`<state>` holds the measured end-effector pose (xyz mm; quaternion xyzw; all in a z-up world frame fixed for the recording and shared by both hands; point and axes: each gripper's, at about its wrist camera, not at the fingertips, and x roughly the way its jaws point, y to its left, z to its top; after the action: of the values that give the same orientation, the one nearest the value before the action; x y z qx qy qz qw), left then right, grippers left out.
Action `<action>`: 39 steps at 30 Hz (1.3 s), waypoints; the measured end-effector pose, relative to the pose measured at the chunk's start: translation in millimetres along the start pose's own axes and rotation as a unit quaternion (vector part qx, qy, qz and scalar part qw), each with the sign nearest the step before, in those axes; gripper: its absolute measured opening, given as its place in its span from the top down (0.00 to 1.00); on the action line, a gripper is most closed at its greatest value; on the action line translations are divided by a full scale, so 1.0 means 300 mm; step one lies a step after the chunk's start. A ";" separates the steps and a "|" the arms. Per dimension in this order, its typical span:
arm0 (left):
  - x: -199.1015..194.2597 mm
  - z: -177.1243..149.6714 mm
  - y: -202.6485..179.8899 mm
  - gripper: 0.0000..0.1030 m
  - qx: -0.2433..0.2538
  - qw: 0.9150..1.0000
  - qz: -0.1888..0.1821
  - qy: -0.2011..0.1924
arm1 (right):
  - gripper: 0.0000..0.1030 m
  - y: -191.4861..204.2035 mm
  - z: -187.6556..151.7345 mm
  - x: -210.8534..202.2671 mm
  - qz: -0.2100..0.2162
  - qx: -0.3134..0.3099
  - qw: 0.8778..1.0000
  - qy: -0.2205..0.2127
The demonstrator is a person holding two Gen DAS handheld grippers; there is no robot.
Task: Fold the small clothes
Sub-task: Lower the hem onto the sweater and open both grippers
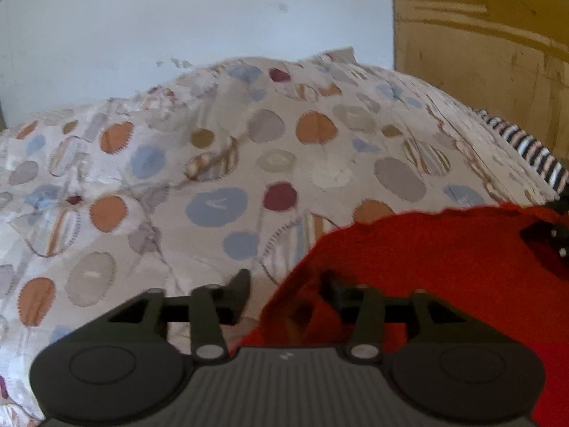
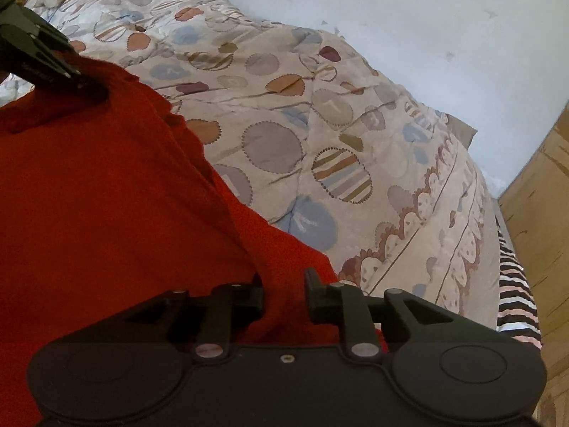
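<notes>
The left gripper (image 1: 284, 290) has its jaws fairly wide, with the edge of a red garment (image 1: 444, 267) between them, its right finger under the cloth. The right gripper (image 2: 284, 295) has narrow jaws that pinch a fold of the garment (image 2: 106, 195). The garment hangs over a bed with a dotted quilt (image 1: 213, 163). Behind the bed stands a pale wall (image 1: 195, 10).

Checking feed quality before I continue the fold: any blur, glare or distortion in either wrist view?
Left wrist view: soft motion blur on the patterned bedspread and red garment; black fisheye corners.
Right wrist view: sharper, the bedspread's prints readable; strong fisheye curving at the edges; the pale wall is bright, without harsh glare.
</notes>
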<state>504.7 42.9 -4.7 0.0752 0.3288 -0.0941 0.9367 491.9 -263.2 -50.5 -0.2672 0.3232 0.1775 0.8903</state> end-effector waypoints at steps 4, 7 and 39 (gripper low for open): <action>-0.064 0.014 0.074 0.07 -0.052 0.998 0.004 -0.033 | 0.62 -0.009 -0.005 0.002 -0.009 0.010 1.000 0.002; -0.111 0.020 0.135 0.02 -0.082 0.995 0.001 -0.050 | 0.39 -0.032 -0.006 0.005 -0.021 0.030 0.999 0.004; -0.134 -0.188 0.118 0.03 -0.055 0.988 0.143 -0.029 | 0.01 0.021 -0.098 -0.165 -0.007 -0.053 0.997 -0.050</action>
<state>448.0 93.9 -20.0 0.0675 0.2924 0.0571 0.9522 438.6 -282.8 -38.7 -0.3068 0.2667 0.2016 0.8911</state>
